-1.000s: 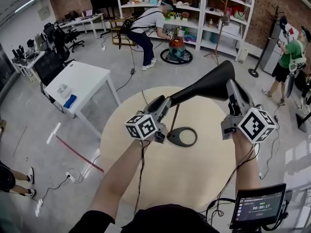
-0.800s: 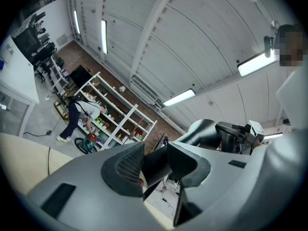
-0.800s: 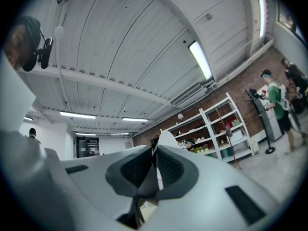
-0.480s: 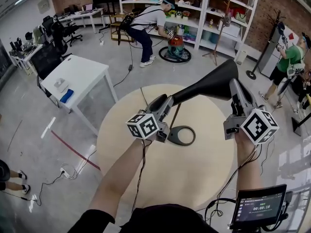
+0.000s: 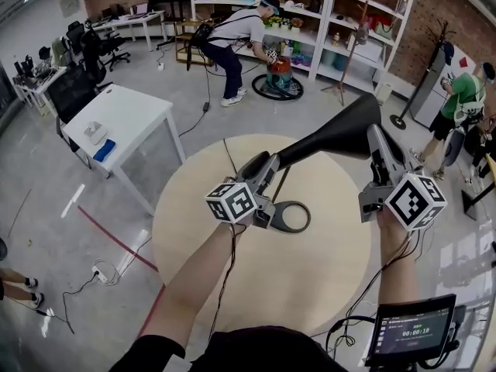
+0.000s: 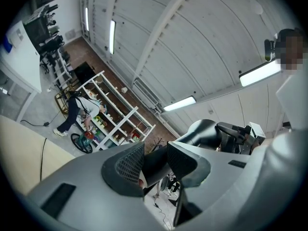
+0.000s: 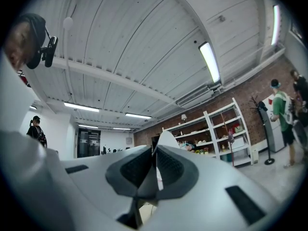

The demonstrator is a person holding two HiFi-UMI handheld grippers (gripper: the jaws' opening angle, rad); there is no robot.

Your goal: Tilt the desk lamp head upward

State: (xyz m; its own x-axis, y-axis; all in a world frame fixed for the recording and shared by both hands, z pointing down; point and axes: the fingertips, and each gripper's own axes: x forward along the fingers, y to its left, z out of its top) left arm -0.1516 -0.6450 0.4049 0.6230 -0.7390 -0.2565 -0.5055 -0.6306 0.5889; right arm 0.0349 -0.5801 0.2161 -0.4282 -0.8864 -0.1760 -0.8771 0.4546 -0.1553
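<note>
L gripper [image 5: 262,170] is clamping the narrow neck end of the black lamp head [image 5: 329,139]. In the left gripper view its pads [image 6: 129,165] are sitting a short way apart and pressing on that dark neck from both sides. R gripper [image 5: 374,136] is pinching the wide end of the head. In the right gripper view its pads [image 7: 171,165] are almost touching, w/ just the thin rim [image 7: 165,139] of the shade caught between them. Both grippers are pointing away from the person and slightly up.

The head is slanting up from L to R, wide mouth highest, above the far half of the round wooden table [image 5: 256,285]. The thin stem [image 5: 280,183] is leaning from the neck down to the ring base [image 5: 291,217], which is lying flat on the tabletop, just R of the L gripper's marker cube [image 5: 231,202].

A small screen [image 5: 411,328] is showing at the lower R, near the person's R arm. Background: white desk [image 5: 116,122] off to the L, a person [image 5: 232,41] bending at the white shelving [image 5: 341,29], and another person in green [image 5: 465,99] standing at far R.
</note>
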